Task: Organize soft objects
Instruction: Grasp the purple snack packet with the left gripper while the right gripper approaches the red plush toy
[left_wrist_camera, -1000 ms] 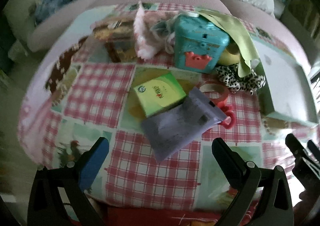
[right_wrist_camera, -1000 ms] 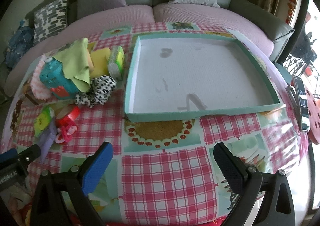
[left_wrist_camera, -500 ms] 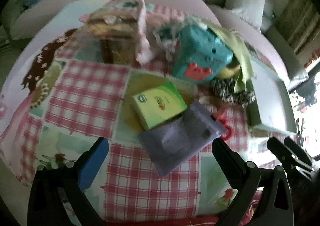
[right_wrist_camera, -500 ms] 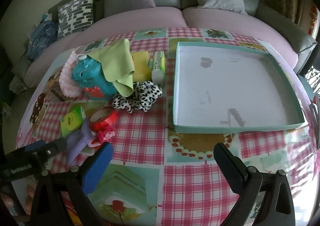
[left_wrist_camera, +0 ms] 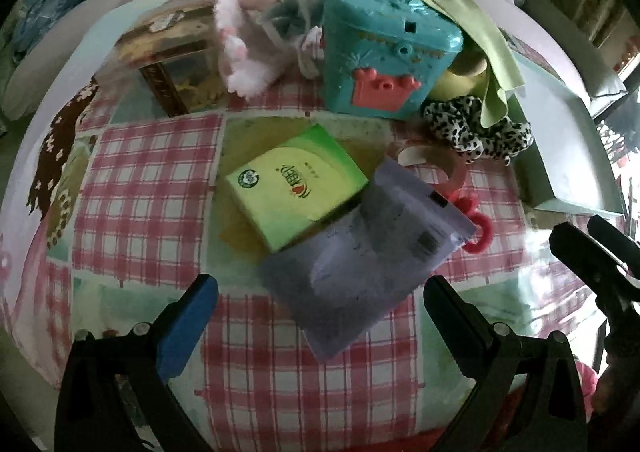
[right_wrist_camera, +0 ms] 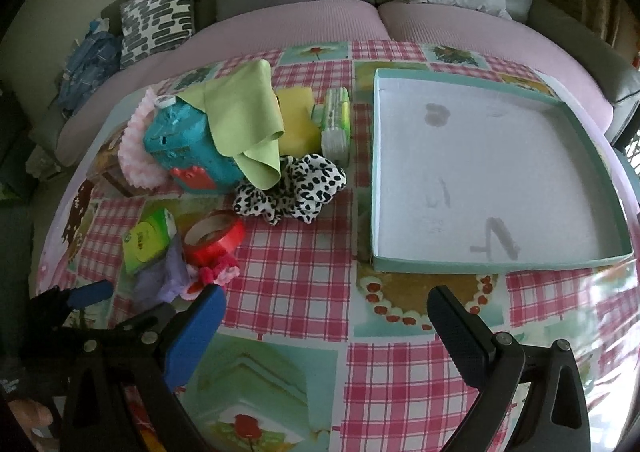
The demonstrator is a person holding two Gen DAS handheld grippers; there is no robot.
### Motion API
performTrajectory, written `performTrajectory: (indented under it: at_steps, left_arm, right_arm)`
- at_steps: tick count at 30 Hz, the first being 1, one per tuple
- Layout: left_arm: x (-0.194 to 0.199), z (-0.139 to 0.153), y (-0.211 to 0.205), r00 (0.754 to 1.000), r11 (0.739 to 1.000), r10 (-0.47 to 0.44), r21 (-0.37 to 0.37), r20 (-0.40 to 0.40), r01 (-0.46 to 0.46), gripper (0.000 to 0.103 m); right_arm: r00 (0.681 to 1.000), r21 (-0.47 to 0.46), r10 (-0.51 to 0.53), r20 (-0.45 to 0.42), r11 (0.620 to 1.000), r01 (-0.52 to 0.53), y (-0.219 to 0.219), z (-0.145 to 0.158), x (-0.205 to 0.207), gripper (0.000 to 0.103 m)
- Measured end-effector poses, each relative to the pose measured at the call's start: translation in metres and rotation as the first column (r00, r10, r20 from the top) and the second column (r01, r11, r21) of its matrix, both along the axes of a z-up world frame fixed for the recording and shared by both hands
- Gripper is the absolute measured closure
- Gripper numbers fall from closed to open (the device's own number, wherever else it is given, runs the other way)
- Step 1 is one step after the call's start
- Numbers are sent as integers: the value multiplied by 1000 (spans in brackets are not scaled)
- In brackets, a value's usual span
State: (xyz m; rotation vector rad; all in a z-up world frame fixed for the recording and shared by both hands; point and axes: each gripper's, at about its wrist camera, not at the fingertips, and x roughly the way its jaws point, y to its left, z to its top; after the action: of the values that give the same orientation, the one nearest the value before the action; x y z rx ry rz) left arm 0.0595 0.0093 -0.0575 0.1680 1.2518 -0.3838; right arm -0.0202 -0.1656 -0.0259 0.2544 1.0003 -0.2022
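Note:
My left gripper (left_wrist_camera: 320, 296) is open just short of a purple pouch (left_wrist_camera: 368, 256) that leans on a green tissue pack (left_wrist_camera: 296, 184). Behind them lie a leopard-print scrunchie (left_wrist_camera: 480, 128), a green cloth (left_wrist_camera: 476, 40) draped over a teal toy box (left_wrist_camera: 384, 56), and pink fluffy fabric (left_wrist_camera: 244, 60). My right gripper (right_wrist_camera: 324, 312) is open above the checked tablecloth, in front of a shallow teal tray (right_wrist_camera: 472, 264). In the right wrist view the scrunchie (right_wrist_camera: 296, 188), the green cloth (right_wrist_camera: 244, 120), a yellow sponge (right_wrist_camera: 296, 120) and a pink scrunchie (right_wrist_camera: 216, 276) show.
A red tape roll (right_wrist_camera: 216, 236) and a second tissue pack (right_wrist_camera: 336, 124) lie among the pile. A brown box (left_wrist_camera: 176, 64) stands at the back left. A pink sofa (right_wrist_camera: 280, 24) with cushions curves behind the table. The left gripper (right_wrist_camera: 80, 296) shows at the right wrist view's lower left.
My left gripper has moved closer to the purple pouch and tissue pack. My right gripper's view has swung left, so the pile now sits nearer the middle and the tray further right.

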Motion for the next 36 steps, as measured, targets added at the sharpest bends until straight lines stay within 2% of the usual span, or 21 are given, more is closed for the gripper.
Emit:
performTrajectory:
  at_steps: [4, 5, 13, 17, 18, 20, 24, 31, 36]
  left_arm:
    - [12, -7, -11, 999, 999, -50, -12, -20, 50, 5]
    - [18, -9, -15, 998, 998, -55, -15, -27, 54, 14]
    - [28, -16, -35, 995, 995, -99, -15, -7, 99, 32]
    - [22, -15, -34, 995, 995, -95, -6, 1, 95, 47]
    - [23, -15, -34, 996, 996, -94, -8, 3, 94, 55]
    - [22, -15, -32, 996, 996, -90, -14, 4, 91, 65]
    - [22, -14, -27, 996, 995, -90, -39, -2, 90, 77]
    - [19, -18, -12, 995, 993, -95, -74, -10, 94, 81]
    - [2, -1, 4, 994, 992, -105, -70, -15, 103, 81]
  right_arm:
    - [1000, 2, 1, -10, 1000, -1, -1, -2, 2, 1]
    - [1000, 0, 4, -11, 1000, -4, -1, -3, 3, 1]
    - [999, -9, 35, -20, 999, -35, 8, -3, 11, 1]
    - [999, -5, 44, -29, 999, -44, 10, -6, 14, 1]
    - [998, -6, 46, -31, 999, -46, 11, -7, 15, 1]
    - [998, -10, 49, -37, 999, -49, 13, -8, 16, 1]
    - [998, -13, 52, -47, 999, -53, 16, -11, 17, 1]
    - [996, -23, 64, -56, 998, -65, 20, -13, 19, 1]
    - [996, -23, 67, -62, 997, -68, 23, -14, 19, 1]
